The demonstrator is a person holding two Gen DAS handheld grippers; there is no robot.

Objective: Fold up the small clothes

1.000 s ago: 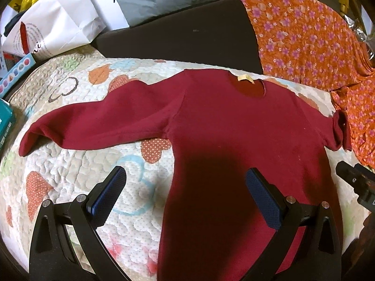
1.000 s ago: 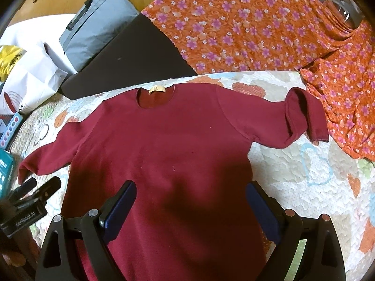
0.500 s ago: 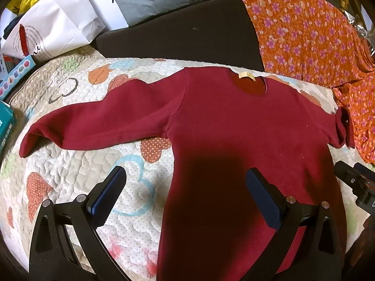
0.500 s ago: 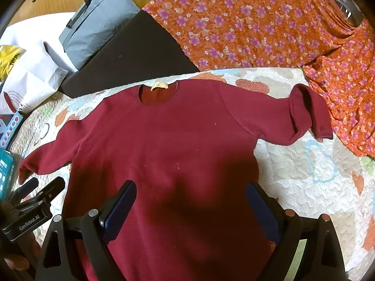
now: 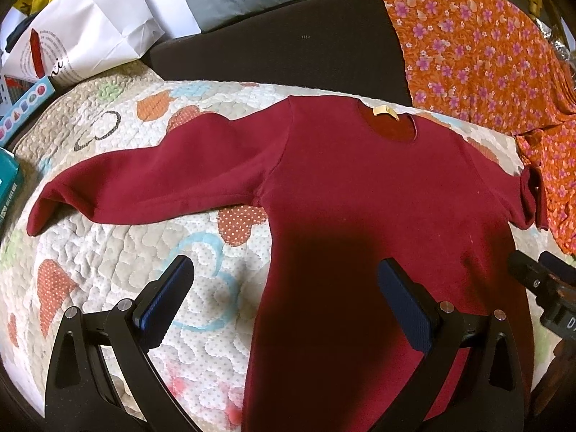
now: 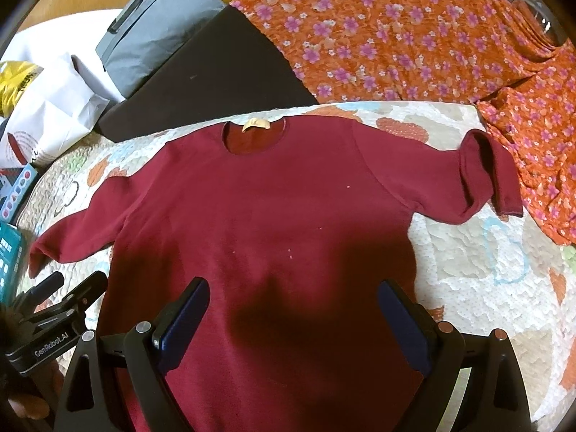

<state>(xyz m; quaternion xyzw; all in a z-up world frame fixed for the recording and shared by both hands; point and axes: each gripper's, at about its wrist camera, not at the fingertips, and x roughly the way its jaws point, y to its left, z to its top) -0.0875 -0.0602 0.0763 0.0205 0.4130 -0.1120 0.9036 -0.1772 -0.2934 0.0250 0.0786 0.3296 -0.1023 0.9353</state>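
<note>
1. While both claws are hovering above the hem end, the maroon long-sleeved top [image 5: 360, 194] is lying face-up and flat on the heart-print quilt [image 5: 108, 252], collar with tan label [image 5: 385, 111] pointing away, long axis running straight ahead from the claws.
2. Left gripper [image 5: 284, 298] is sitting spread wide, holding nothing; its right pad is over the top's body, its left pad over bare quilt.
3. Right gripper [image 6: 293, 318] is also gaping wide and holding nothing, both pads over the body.
4. Left sleeve [image 5: 144, 187] is stretching out sideways to the left, full length and flat, ahead-left of the left gripper, so that arm looks nearer for folding it in.
5. Right sleeve [image 6: 450, 176] is reaching right, its cuff [image 6: 493, 180] doubled back on itself, touching or just beside the orange floral cloth [image 6: 396, 36]; the right gripper is nearer.
6. Right wrist view is showing that turned-back cuff clearly; in the left wrist view it is only squeezed at the edge.
7. Left wrist view is showing the left sleeve whole; right wrist view is compressing it at the frame's edge.
8. No fold made yet, judging by the spread shape.
</note>
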